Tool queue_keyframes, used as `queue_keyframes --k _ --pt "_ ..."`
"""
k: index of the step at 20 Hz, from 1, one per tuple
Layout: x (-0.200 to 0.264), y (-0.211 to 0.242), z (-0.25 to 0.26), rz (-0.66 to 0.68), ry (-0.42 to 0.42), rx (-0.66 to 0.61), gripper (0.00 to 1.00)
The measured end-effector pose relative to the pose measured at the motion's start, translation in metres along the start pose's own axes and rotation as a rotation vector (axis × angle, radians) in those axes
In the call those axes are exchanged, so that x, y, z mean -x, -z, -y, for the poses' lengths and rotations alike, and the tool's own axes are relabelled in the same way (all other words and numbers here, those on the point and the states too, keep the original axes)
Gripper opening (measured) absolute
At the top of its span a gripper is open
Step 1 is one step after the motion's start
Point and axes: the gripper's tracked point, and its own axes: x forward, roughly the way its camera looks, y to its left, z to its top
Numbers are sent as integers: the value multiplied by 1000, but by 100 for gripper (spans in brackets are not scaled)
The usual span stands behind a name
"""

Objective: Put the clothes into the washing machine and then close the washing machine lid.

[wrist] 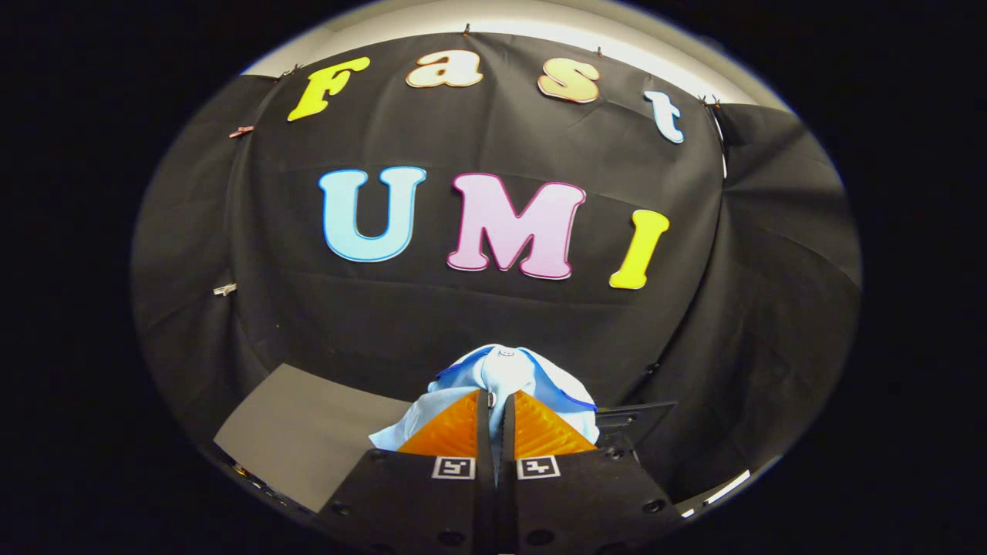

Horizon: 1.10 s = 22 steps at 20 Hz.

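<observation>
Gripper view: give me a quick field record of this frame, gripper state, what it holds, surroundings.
gripper: fingers closed together, pinching cloth
held item: light blue garment, bunched, spilling over and beside both fingers
garment position: raised, seen against the booth wall
below left: grey flat panel, beneath the garment
below right: dark part, identity unclear
task stage: garment in grasp, not yet released

Gripper-mounted fisheye, forward along the fingers [495, 401], toward the booth wall [463, 324].
</observation>
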Motion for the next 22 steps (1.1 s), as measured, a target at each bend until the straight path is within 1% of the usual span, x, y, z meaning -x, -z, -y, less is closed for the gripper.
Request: queue_keyframes --k 4,9,11,13,19,22 --pt "-17 4 42 4 34 2 5" --pt "-34 25 87 -15 74 -15 5" --pt "-40 33 104 -32 93 21 5" --pt "-48 40 119 -44 108 18 5" --pt "-64 78 138 -93 117 18 5" --pt "-69 111 146 -134 121 20 5"
